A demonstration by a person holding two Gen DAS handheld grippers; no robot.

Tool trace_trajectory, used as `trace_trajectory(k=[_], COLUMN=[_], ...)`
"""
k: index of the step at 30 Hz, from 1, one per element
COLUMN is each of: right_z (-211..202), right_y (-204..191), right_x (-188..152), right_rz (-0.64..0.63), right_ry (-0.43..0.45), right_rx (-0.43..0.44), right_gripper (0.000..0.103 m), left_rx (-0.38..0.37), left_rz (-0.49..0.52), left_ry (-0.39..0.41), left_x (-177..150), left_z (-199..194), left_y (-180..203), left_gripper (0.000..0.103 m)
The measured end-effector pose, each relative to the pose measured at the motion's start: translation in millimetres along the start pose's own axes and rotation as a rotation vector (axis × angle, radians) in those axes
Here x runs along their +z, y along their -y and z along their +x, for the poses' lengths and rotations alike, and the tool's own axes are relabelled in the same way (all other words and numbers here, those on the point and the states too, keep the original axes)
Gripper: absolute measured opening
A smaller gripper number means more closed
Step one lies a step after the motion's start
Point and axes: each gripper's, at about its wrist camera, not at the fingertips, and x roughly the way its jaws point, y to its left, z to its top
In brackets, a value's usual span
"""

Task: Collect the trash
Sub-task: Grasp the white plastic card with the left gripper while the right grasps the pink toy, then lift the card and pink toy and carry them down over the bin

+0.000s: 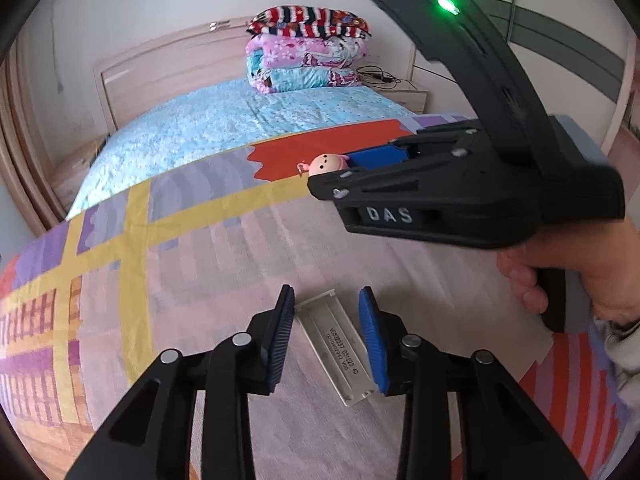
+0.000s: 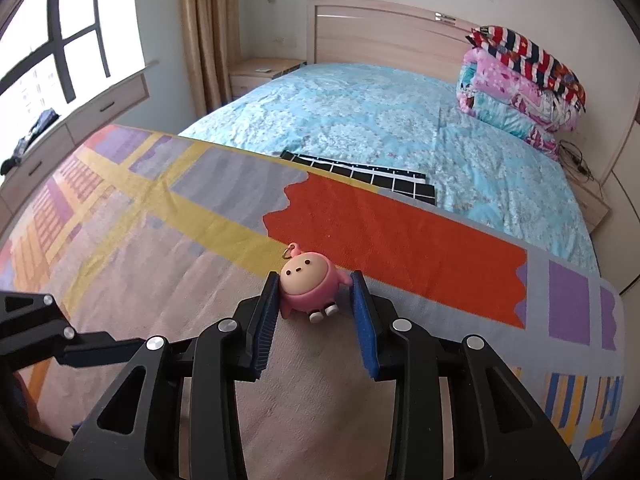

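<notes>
On the near part of the patterned mat:

1. Clear plastic strip, flat, printed with dark lettering. It lies at a slant between the blue pads of the left gripper.
2. Left gripper: jaws set narrowly around the strip. The left pad's tip meets the strip's far corner and the right pad meets its near corner. Whether the pads actually press on it cannot be told.
3. Pink toy figure, round-headed, with a small ring on top. It lies on its back farther along the mat, at the edge of the mat's red patch.
4. Right gripper: jaws drawn in close on either side of the toy. The left pad sits against the toy's head and the right pad just beside its arm. A firm clench cannot be confirmed.
5. Hand: wrapped around the right gripper's handle, with a green light showing on the arm above it.
6. Patterned mat: pink, yellow, grey, purple and red blocks, spread over the near end of the bed.
7. Bed: pale blue floral cover, with a black-and-white gridded piece at the mat's far edge.
8. Folded quilts: stacked at the far right, against the wooden headboard.
9. Nightstand, curtain and window: far left.
</notes>
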Motion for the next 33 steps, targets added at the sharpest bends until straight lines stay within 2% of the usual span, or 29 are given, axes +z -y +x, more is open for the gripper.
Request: trace_trajectory(k=[1, 13, 18, 24, 33], right_z=[-2, -29, -53, -81, -128], right_y=[1, -3, -11, -20, -36], right_x=[-1, -21, -35, -51, -75], right_rz=[0.006, 0.011, -0.015, -0.018, -0.029], right_ry=[0.005, 0.052, 0.084, 0.112, 0.145], right_rx=[0.001, 0.014, -0.007, 0.011, -0.007], right_gripper=[0.035, 0.035, 0.035, 0.035, 0.035], left_rx=[0.006, -0.012, -0.022, -0.031, -0.037], left_rz=[0.001, -0.038, -0.052, -0.044, -0.02], left_ry=[0.0, 0.004, 0.016, 0.03, 0.076], left_x=[0, -11, -16, -26, -37], left_z=[0, -19, -37, -64, -116], left_y=[0, 1, 8, 24, 48], left_gripper=[0.027, 0.023, 0.023, 0.023, 0.023])
